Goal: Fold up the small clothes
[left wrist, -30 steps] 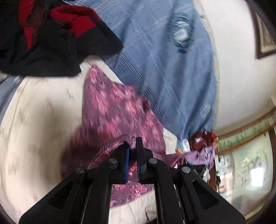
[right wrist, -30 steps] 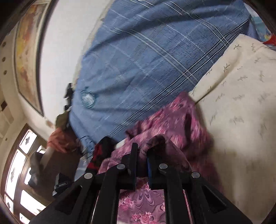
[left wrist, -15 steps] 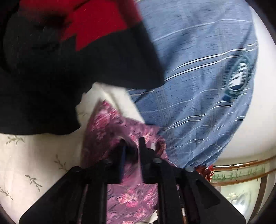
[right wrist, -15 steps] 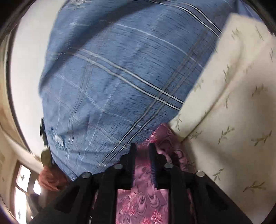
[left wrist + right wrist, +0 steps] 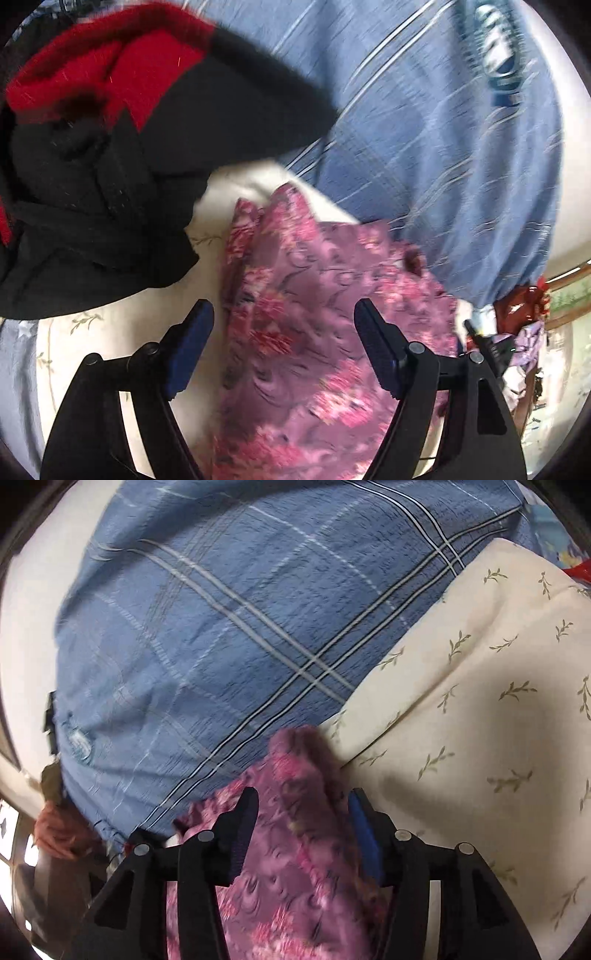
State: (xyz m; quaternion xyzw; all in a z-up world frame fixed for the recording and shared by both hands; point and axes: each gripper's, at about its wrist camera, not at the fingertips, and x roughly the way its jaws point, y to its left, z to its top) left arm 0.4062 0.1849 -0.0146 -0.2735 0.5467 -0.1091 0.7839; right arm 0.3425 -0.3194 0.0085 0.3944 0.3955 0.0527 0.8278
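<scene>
A small purple-pink floral garment lies folded on the cream leaf-print bedding, its far edge against a blue plaid blanket. My left gripper is open, its jaws standing wide over the garment with nothing held. In the right wrist view the same garment lies below and between the fingers of my right gripper, which is also open and empty. The garment's near part is hidden under both grippers.
A black and red garment lies heaped at the left, close to the floral one. The blue plaid blanket covers the far side. Cream bedding spreads to the right. Clutter and a window show at the far edge.
Both grippers were shut on the floral garment and carried it forward toward the blue blanket. Now both have opened and the garment lies let go on the bedding.
</scene>
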